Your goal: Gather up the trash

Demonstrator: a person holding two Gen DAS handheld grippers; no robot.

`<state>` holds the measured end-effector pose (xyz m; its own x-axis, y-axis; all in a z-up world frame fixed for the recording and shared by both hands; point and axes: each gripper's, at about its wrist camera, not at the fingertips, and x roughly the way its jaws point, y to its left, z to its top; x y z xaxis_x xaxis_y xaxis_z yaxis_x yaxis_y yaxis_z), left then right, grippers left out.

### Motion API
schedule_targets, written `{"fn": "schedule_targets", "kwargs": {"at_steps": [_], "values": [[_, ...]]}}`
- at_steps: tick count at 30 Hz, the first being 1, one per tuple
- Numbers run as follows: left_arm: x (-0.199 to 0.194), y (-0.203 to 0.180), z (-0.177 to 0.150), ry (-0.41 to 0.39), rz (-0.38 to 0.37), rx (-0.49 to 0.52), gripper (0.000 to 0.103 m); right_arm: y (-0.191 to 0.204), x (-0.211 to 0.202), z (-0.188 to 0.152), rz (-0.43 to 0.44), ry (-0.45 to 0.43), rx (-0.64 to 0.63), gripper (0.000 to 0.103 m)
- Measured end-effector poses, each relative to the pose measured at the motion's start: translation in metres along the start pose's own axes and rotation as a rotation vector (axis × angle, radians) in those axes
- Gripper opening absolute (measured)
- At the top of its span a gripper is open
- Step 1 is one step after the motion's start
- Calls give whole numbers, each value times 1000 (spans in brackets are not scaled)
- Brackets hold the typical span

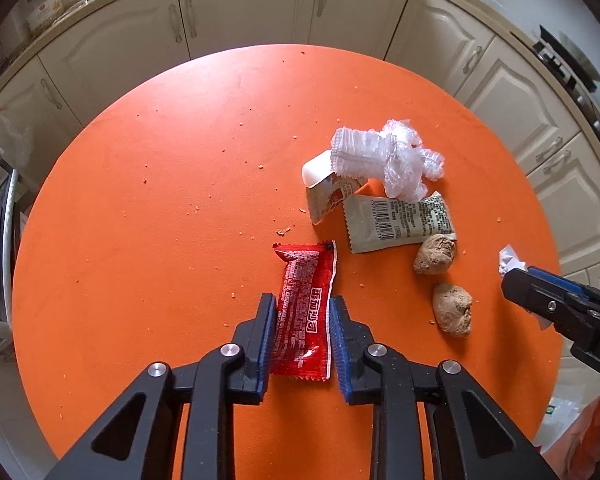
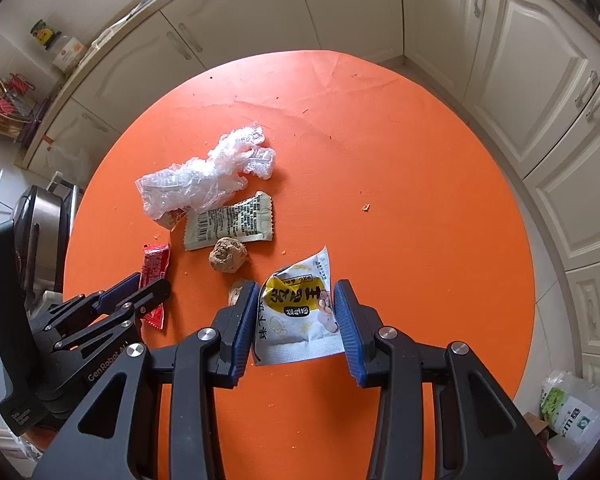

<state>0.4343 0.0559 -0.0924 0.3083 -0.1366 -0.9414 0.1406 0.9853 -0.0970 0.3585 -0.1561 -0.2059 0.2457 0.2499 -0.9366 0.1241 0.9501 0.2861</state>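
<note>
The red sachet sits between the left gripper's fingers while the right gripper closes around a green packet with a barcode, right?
Not quite. The red sachet is indeed between the left gripper's fingers, but the right gripper holds a white and yellow snack packet, as the right wrist view shows. The green barcode packet lies untouched farther up the orange table.

The red sachet (image 1: 305, 316) carries white Chinese print, its large characters reading 番茄沙司. The beige wrapper (image 1: 400, 222) shows a barcode and small print too fine to read. The white and yellow packet (image 2: 298, 312) bears large dark Chinese characters, not clearly legible. The left hand-held gripper (image 2: 140, 292) has "GenRobot AI" in pale letters along its black body
</note>
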Motion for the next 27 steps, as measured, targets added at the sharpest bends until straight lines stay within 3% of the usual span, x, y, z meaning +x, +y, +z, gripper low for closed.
{"fn": "schedule_targets", "kwargs": {"at_steps": [10, 19, 21, 27], "values": [[-13, -6, -6, -3, -10, -5, 10, 2, -3, -6, 4, -7, 7, 39], [-40, -29, -22, -55, -11, 28, 9, -3, -26, -24, 9, -37, 13, 39], [-47, -34, -26, -66, -13, 37, 9, -6, -32, -29, 10, -46, 17, 34], [-62, -52, -37, -93, -22, 75, 9, -18, -48, -43, 5, -67, 31, 33]]}}
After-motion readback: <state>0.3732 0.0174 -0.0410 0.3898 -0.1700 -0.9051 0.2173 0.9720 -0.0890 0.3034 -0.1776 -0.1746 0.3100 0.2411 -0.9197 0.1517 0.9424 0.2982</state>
